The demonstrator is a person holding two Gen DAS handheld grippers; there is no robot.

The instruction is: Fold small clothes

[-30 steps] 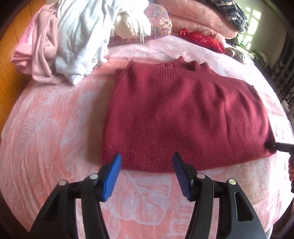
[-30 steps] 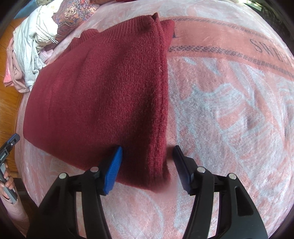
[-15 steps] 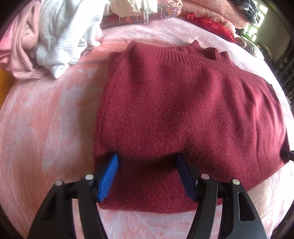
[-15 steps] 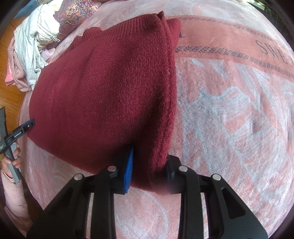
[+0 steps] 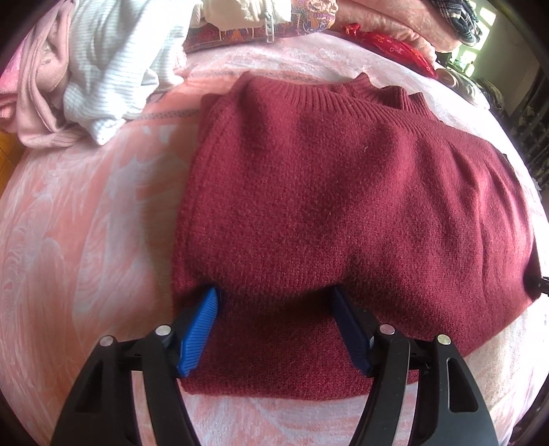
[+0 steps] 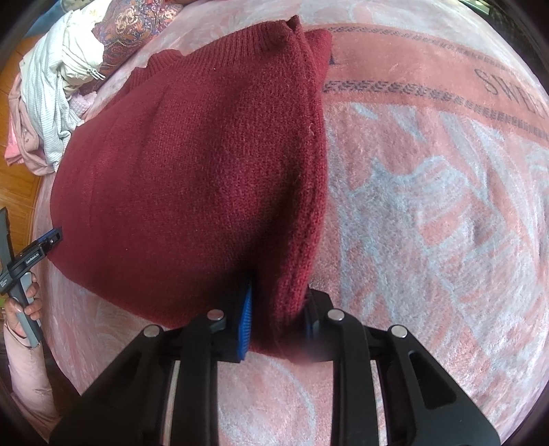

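A dark red knit sweater [image 5: 343, 212] lies folded on the pink bedspread [image 5: 85, 240]; it also shows in the right wrist view [image 6: 192, 171]. My left gripper [image 5: 274, 308] is open, its blue pads [image 5: 199, 329] straddling the sweater's near edge, fabric bulging between them. My right gripper [image 6: 278, 308] is shut on the sweater's near right corner, pinching a thick fold between its pads. The left gripper's body [image 6: 31, 257] shows at the far left of the right wrist view.
A heap of pale clothes [image 5: 96, 68] lies at the back left of the bed, also in the right wrist view [image 6: 51, 103]. Patterned cloth [image 5: 308, 20] and a red item [image 5: 391, 44] lie behind. Wooden floor [image 6: 17, 185] shows past the bed's edge.
My left gripper moved forward from the bedspread onto the sweater's near edge, staying open. My right gripper closed from open onto the sweater's corner fold.
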